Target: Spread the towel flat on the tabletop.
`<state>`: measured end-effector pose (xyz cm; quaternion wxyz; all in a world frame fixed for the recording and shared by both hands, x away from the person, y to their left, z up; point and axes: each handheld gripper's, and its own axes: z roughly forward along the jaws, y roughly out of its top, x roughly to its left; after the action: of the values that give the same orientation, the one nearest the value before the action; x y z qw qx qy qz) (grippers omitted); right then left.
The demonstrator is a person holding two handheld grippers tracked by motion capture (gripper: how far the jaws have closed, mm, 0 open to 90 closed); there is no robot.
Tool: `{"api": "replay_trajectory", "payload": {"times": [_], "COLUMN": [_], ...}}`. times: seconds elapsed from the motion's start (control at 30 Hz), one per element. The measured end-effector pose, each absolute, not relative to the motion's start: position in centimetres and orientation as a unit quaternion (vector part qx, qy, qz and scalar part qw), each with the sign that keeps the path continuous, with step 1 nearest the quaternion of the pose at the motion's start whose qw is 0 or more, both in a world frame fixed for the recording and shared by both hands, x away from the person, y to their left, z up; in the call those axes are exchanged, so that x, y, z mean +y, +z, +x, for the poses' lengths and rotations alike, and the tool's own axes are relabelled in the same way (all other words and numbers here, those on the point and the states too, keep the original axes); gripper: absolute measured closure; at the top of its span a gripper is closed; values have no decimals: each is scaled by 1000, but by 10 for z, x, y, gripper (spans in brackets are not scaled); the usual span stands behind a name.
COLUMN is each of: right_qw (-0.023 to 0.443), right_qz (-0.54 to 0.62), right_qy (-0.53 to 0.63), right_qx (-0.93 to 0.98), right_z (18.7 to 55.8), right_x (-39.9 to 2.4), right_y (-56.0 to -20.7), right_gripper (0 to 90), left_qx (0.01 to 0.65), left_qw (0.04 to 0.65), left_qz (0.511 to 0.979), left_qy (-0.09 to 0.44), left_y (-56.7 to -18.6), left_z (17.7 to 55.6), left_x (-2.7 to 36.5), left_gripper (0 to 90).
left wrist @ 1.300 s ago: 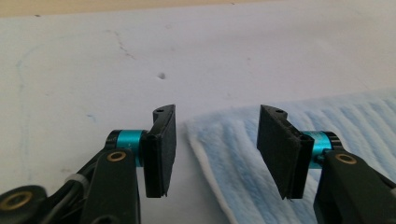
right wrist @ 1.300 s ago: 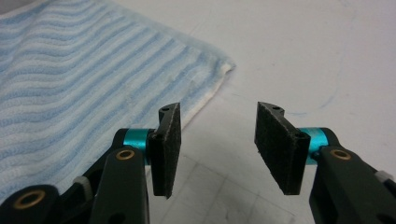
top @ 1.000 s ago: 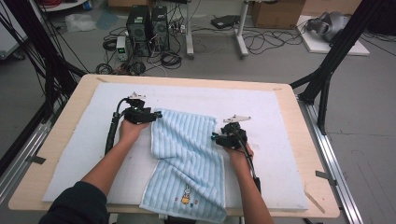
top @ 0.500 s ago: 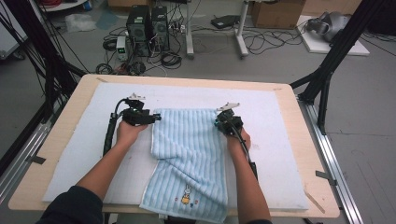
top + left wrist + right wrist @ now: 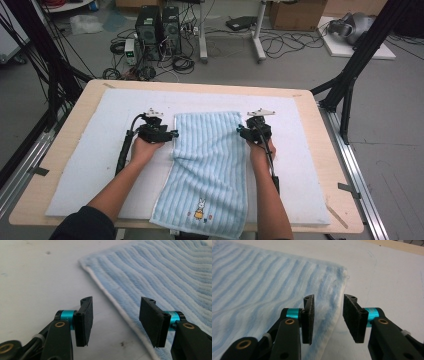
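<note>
- My left gripper (image 5: 115, 322) stands apart over the towel (image 5: 207, 170)'s white left hem, holding nothing; its jaws just narrowed slightly.
- My right gripper (image 5: 328, 318) has just reopened astride the far right corner, releasing it.
- The towel now lies flatter on the mat (image 5: 90, 170) than 1 second ago, so spreading looks nearly done.

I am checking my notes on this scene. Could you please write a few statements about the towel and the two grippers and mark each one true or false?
1. The towel is light blue with stripes. True.
2. The left gripper is shut on the towel's edge. False: its jaws stand open, the edge lying between them.
3. A small rabbit picture is near the towel's near end. True.
4. The right gripper lifts the towel off the white mat. False: the towel lies flat, jaws open.
</note>
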<state>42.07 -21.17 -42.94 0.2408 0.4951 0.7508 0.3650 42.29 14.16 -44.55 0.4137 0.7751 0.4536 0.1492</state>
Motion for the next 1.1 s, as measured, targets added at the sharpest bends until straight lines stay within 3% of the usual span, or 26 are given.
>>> {"api": "replay_trajectory", "payload": {"times": [0.17, 0.2, 0.27, 0.3, 0.53, 0.63, 0.7, 0.83, 1.1], "right_qw": [225, 219, 209, 213, 204, 198, 194, 191, 167], "right_qz": [477, 472, 459, 453, 443, 444, 442, 446, 444], "right_qy": [384, 385, 374, 376, 386, 390, 389, 402, 404], "right_qx": [758, 762, 779, 780, 783, 782, 785, 776, 782], "right_z": [404, 401, 398, 394, 377, 371, 370, 371, 377], "right_x": [-219, -220, -219, -217, -215, -214, -213, -212, -202], "right_y": [-429, -430, -431, -432, -438, -442, -443, -441, -447], "right_gripper": [556, 537, 529, 533, 531, 530, 528, 528, 563], "left_qx": [421, 398, 365, 362, 437, 470, 484, 494, 488], "left_qw": [387, 376, 358, 351, 352, 365, 375, 393, 405], "left_qz": [801, 815, 831, 835, 791, 764, 755, 746, 752], "left_qy": [178, 192, 217, 220, 244, 249, 236, 213, 178], "left_y": [-447, -446, -443, -442, -443, -445, -444, -439, -439], "left_z": [423, 422, 422, 425, 461, 466, 466, 462, 451], "left_x": [122, 118, 108, 105, 130, 143, 147, 154, 166], "left_gripper": [462, 529, 775, 829, 849, 807, 606, 466, 431]}}
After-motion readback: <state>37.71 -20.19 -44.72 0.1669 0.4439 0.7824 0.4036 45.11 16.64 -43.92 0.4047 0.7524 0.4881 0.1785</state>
